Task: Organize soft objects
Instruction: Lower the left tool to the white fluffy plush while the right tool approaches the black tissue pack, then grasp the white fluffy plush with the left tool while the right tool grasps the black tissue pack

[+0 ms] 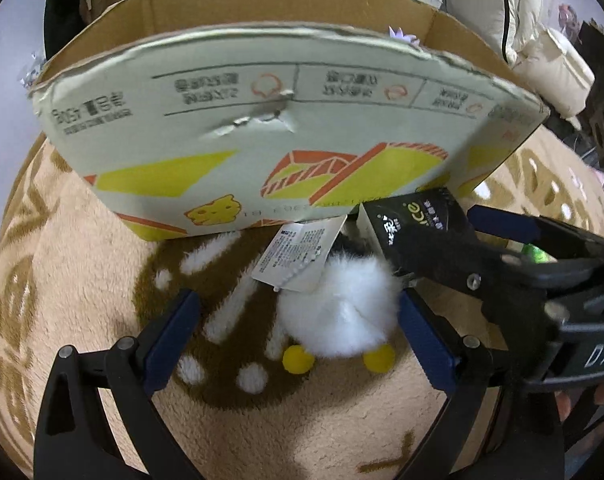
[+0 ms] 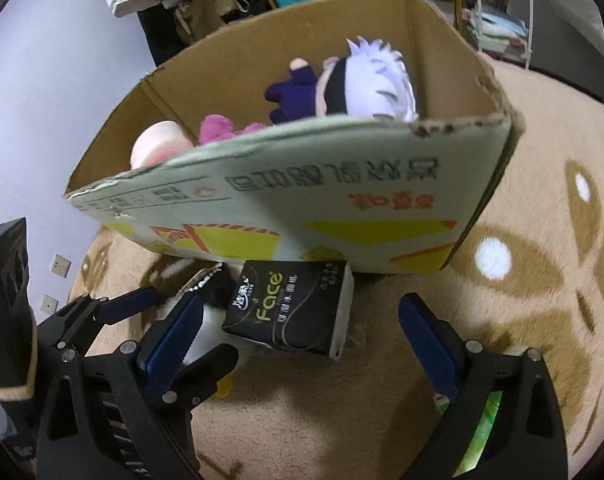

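Beige plush carpet (image 1: 261, 420) with brown and white patterning lies under everything we see, and a cluttered room with shelves and clothing shows behind. Our left hand-held gripper (image 1: 299, 326) has its blue-padded jaws spread wide around a white fluffy plush toy (image 1: 342, 316), which lies on the carpet with two yellow feet toward the camera; the right pad sits just beside the fur, and we cannot tell whether it touches, while the left pad is clear of it. A white paper tag (image 1: 295, 258) hangs from the toy's far side. Our right hand-held gripper (image 2: 299, 328) is also spread wide, closed on nothing, its jaws to either side of a black tissue pack (image 2: 289, 312) printed "Face", which rests on the carpet just beside the plush toy (image 2: 205, 332). In the left view that gripper crosses in from the right, with the tissue pack (image 1: 406, 220) at its tip. Just beyond both objects stands an open cardboard box (image 1: 269, 136) with yellow and orange print on its near wall. Inside the cardboard box (image 2: 342, 200) we see a white-haired doll (image 2: 362, 84) in dark purple, a pink plush (image 2: 221, 128), and a pale pink rounded soft object (image 2: 157, 144)
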The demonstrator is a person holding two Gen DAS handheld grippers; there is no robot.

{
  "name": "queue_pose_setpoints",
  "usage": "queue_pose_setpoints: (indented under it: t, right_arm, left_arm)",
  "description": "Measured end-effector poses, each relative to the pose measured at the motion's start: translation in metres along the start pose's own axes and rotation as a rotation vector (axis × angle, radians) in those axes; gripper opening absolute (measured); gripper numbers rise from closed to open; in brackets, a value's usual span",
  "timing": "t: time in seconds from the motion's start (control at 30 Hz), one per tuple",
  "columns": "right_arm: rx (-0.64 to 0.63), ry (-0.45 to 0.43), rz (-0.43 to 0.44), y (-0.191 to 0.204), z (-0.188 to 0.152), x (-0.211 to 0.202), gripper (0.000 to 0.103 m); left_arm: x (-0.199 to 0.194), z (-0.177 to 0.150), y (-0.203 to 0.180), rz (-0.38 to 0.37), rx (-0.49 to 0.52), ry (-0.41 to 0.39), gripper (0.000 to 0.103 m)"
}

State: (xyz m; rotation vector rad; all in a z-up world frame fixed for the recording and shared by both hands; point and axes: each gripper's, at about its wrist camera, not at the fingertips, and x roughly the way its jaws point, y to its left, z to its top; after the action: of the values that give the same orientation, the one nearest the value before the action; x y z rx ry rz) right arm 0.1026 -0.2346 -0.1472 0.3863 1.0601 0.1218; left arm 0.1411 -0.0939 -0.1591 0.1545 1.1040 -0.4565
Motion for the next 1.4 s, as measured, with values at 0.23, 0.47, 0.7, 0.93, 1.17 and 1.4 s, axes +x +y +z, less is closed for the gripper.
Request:
queue_pose_setpoints:
  t: [0.23,0.47,0.7,0.93,1.17,1.4]
  right_arm:
    - [0.01,0.014,-0.007,0.0,-0.001,0.005,0.103]
    - [0.004,0.029,-0.025,0.002,-0.004,0.01,0.103]
    - [-0.008,0.038,-0.054,0.003,-0.005,0.016,0.103]
    - [-0.005,0.037,-0.044,0.004,-0.004,0.016,0.103]
    - [-0.019,0.047,-0.055,0.011,-0.005,0.02,0.103]
    - [-0.024,0.059,-0.078,0.018,-0.006,0.026,0.103]
  left_arm:
    - [0.009,0.001,-0.013,-0.007,0.02,0.009,0.097]
    - [0.015,-0.002,-0.013,0.033,0.02,0.025,0.097]
    - [0.019,-0.004,-0.016,0.065,0.037,0.026,0.095]
    - [0.016,-0.003,-0.014,0.066,0.008,0.013,0.079]
    - [0.016,-0.003,-0.022,0.09,0.021,0.008,0.075]
    - [0.014,-0.006,-0.023,0.112,0.027,-0.007,0.065]
